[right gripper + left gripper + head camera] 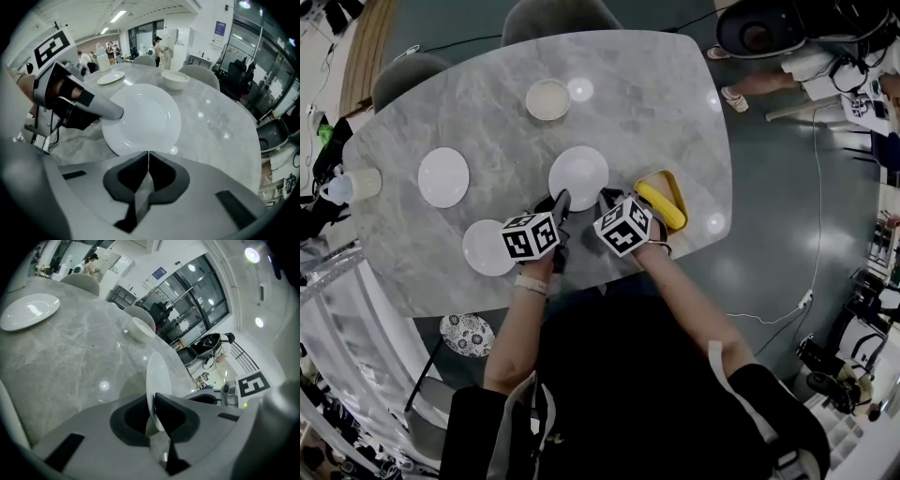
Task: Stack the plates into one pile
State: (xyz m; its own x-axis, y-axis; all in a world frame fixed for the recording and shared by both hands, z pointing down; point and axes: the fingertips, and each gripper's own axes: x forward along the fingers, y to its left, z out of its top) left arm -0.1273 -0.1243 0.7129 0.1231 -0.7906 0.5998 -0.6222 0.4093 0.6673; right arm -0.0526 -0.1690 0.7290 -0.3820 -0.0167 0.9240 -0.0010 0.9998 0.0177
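At the table's (487, 103) near edge, the left gripper (562, 199), tilted shallowly down, clamps the plate (578, 176) by its rim, while the steeply pitched right gripper (607, 197) sits closed and empty alongside.

Jaws of the left gripper (153, 401) are pinched on the near rim of a white plate (157, 376), seen edge-on and reaching away over the grey marble table (70, 357). A second plate (29, 310) lies flat far left. A white bowl (140, 328) sits beyond the held plate, and a marker cube (253, 384) shows at right.
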